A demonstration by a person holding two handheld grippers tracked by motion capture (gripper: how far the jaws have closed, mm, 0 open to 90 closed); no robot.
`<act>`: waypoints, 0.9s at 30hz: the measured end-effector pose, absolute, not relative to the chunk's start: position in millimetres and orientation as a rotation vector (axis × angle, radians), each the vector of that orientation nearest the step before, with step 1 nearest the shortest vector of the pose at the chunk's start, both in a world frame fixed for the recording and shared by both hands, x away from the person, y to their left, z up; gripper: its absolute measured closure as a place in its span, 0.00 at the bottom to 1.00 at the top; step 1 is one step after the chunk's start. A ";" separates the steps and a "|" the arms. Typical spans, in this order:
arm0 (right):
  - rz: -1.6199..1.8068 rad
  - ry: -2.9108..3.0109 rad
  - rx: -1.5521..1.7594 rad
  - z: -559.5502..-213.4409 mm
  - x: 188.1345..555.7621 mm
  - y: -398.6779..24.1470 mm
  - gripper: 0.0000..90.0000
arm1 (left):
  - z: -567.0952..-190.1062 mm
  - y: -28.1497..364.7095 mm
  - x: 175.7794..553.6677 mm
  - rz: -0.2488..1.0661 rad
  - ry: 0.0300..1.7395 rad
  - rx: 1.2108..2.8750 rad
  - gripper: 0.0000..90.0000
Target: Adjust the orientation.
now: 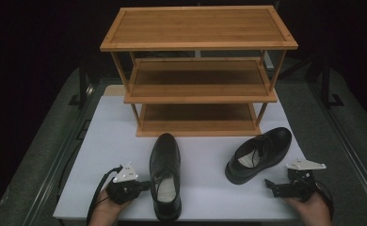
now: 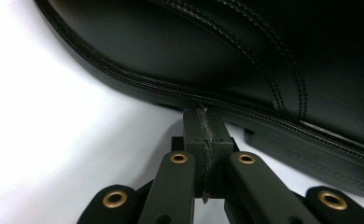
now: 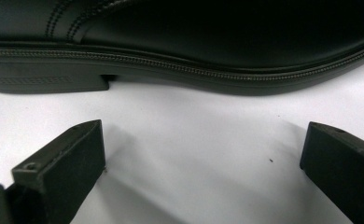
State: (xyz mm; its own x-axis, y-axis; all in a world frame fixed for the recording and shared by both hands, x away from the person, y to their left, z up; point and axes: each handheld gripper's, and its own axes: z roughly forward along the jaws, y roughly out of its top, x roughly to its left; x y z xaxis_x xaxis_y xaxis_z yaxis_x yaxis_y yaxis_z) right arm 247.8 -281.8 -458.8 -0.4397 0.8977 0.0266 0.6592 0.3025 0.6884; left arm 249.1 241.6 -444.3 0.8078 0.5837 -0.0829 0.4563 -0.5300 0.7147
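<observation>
left hand-held gripper (image 1: 144,184) closed, seemingly touching left shoe (image 1: 165,174).

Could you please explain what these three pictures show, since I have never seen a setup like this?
A person sits at a white table and holds a hand-held gripper with two black jaws in each hand. The high view looks down from above: the left gripper is at the left, the right gripper at the right. Each of the other two pictures comes from a camera riding on one gripper. On the table stand a three-tier wooden rack and two black dress shoes. The left gripper's jaws are shut with nothing between them, their tips right at the side of the left shoe. The right gripper's jaws stand open, facing the right shoe without touching it.
</observation>
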 end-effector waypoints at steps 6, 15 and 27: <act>0.905 2.212 1.394 -458.9 247.9 -281.8 0.00 | -444.5 235.5 258.8 0.213 0.763 2.221 1.00; 0.904 2.212 1.399 -458.8 247.7 -281.7 0.00 | -444.7 221.3 264.0 0.205 0.751 2.224 1.00; 0.904 2.212 1.399 -458.8 247.8 -281.7 0.00 | -445.4 211.4 264.7 0.184 0.724 2.227 1.00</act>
